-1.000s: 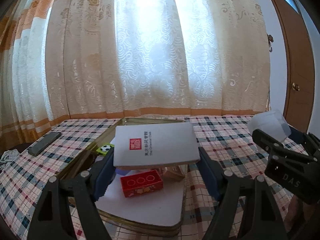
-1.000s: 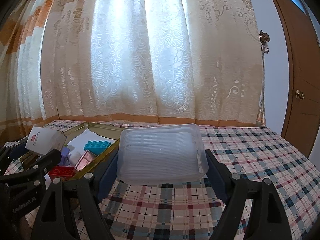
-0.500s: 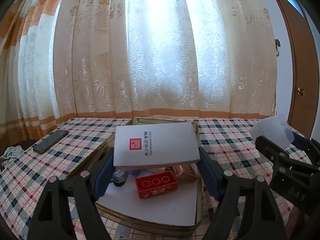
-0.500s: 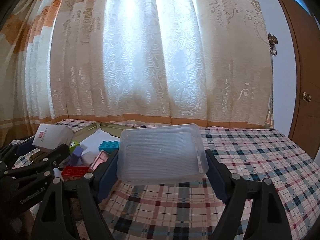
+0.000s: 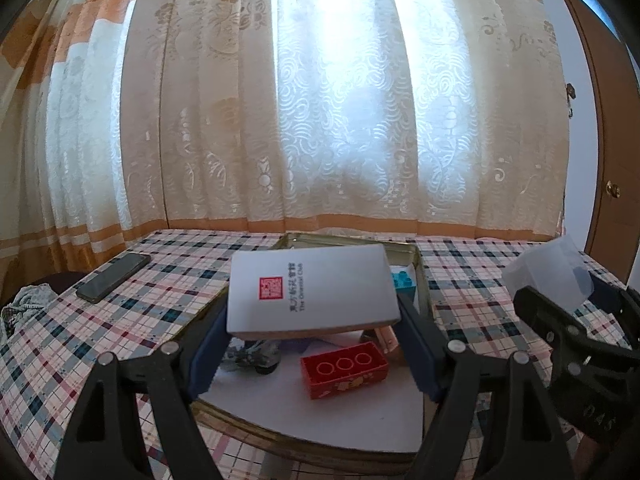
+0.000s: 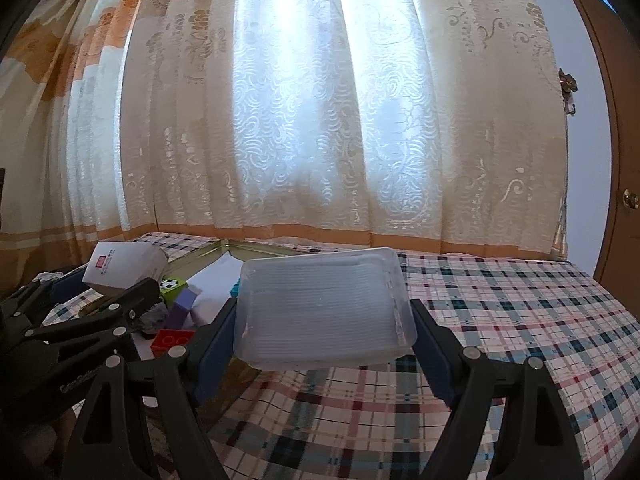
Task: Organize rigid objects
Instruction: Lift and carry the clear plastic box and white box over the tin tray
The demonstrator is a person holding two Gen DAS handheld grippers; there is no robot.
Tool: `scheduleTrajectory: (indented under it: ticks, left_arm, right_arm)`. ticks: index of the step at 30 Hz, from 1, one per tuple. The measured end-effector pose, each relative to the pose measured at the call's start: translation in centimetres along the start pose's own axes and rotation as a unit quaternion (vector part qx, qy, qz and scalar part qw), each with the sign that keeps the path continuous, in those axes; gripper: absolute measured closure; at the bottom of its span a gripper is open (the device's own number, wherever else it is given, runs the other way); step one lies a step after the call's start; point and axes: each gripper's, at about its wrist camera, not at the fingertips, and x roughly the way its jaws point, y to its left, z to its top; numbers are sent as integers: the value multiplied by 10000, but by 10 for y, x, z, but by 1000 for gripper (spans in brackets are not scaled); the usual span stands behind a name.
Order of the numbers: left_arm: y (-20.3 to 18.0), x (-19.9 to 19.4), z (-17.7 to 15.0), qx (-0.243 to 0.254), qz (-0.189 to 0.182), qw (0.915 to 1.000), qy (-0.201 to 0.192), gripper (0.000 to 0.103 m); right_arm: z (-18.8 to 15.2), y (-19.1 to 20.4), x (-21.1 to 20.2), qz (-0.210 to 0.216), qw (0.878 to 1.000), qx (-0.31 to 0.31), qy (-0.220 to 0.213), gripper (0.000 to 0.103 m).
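On the left, one dark flat phone [image 5: 113, 277] lies on the plaid tablecloth [image 5: 48, 360], well apart from the gold-rimmed metal tray [image 5: 304, 446]. The left gripper [image 5: 313, 328] is clamped wide on one flat white cardboard box with a red seal [image 5: 310, 294], its blue pads pressing the box's two short sides and holding it level above the tray. In the tray under the box lie one red plastic building brick with three round studs [image 5: 344, 369], one teal studded brick [image 5: 402, 280] at the far right corner, and a small dark grey object [image 5: 256, 354] too blurred to name. From the right wrist view one green cube with a football print [image 6: 171, 285] and one lilac block [image 6: 184, 309] also sit there. To the right, the right gripper [image 6: 324, 330] is closed wide on one clear ribbed plastic box [image 6: 324, 308], held above the tablecloth just beside the tray's right edge.
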Motion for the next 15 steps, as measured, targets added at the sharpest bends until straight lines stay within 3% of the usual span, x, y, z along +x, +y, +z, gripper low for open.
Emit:
scheduleTrajectory:
  ticks: [15]
  left_arm:
    - [28,7,0,-149,203,9996,119,24]
  right_arm:
    - [2,27,14,368,9986,-258,268,20]
